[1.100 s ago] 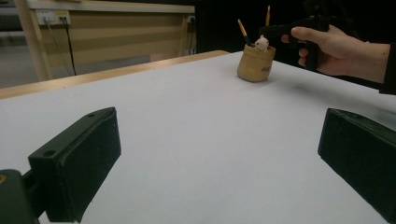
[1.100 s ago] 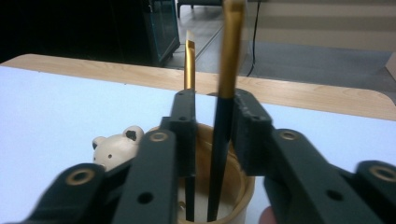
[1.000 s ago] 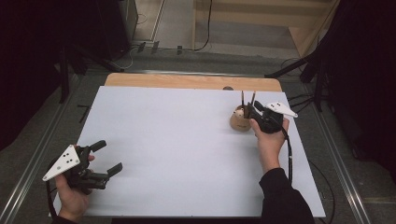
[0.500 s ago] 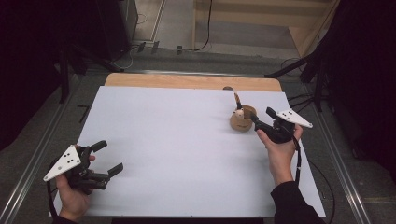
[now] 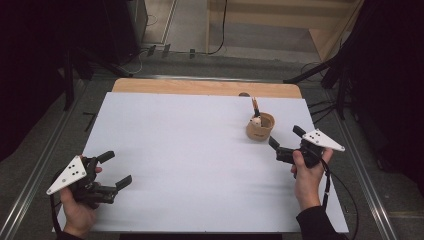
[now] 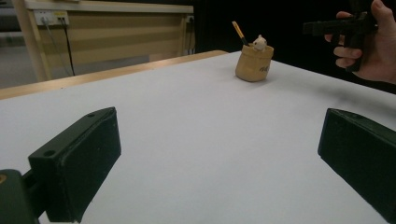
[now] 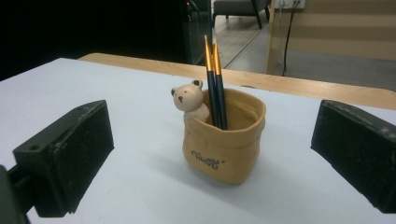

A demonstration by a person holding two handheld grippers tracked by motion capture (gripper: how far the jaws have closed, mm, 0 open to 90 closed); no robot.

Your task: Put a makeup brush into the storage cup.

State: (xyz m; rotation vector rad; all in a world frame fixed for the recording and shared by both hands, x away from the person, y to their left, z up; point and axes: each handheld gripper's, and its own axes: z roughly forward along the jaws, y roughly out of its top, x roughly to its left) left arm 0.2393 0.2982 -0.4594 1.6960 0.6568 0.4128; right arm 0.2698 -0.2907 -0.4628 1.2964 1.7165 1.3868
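Observation:
A tan bag-shaped holder (image 5: pixel 260 128) with a small bear figure and two dark gold-tipped pencils (image 7: pixel 215 88) stands upright at the table's far right. My right gripper (image 5: pixel 285 137) hovers just right of and nearer than the holder, pointing at it. Its jaws have just been opening and now stand wide, with nothing pressed between its pads (image 7: pixel 70 154). The holder (image 7: pixel 224 140) sits ahead of them, apart. My left gripper (image 5: pixel 118 168) is open at the near left, with nothing between its fingers (image 6: pixel 79 158). From there the holder (image 6: pixel 253 63) and the right gripper (image 6: pixel 334 28) show far off.
A white sheet (image 5: pixel 190 165) covers the table, with a bare wooden strip (image 5: pixel 200 87) along the far edge. Metal rails (image 5: pixel 35 190) run along both sides. Cables and dark stands lie on the floor beyond.
The right gripper has drawn back from the holder toward the near right, and its jaws have spread wide. The pencils stay in the holder. The left gripper has not moved.

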